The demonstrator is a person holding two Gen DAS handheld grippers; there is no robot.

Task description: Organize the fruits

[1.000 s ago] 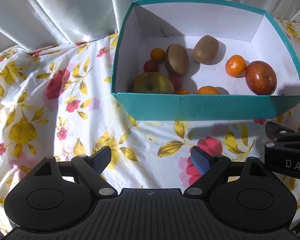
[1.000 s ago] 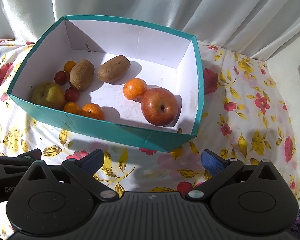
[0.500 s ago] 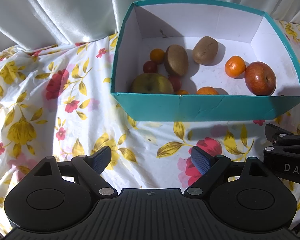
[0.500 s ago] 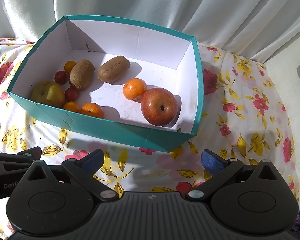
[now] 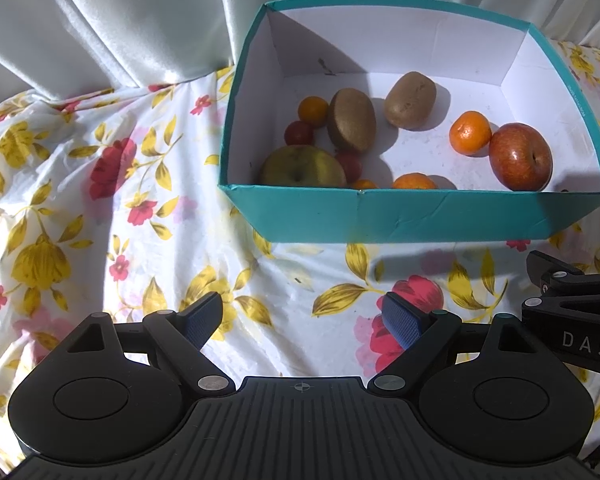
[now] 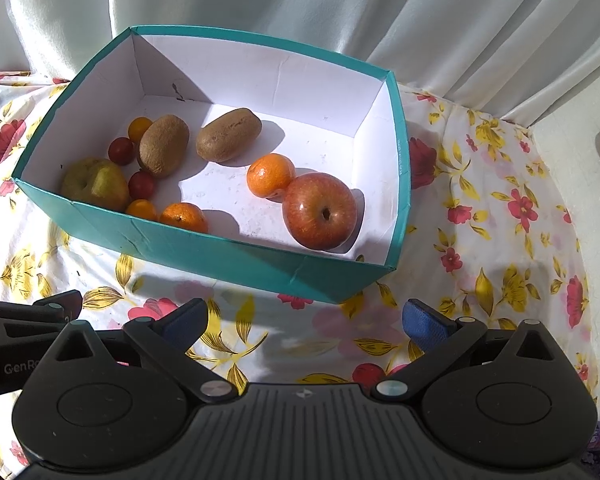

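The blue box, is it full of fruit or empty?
Partly full: the box holds a red apple, kiwis and more, with bare white floor between.

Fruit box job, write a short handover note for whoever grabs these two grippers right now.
Left gripper: open, empty, hovering over the flowered cloth in front of the box.
Right gripper: open, empty, beside it, also short of the box.
Teal box: holds the red apple touching one mandarin, a second mandarin by the near wall, two kiwis, a green apple and four cherry tomatoes at the left end.
Done: no fruit visible on the cloth.
Left: fruits lie mixed; grouping by kind may remain.
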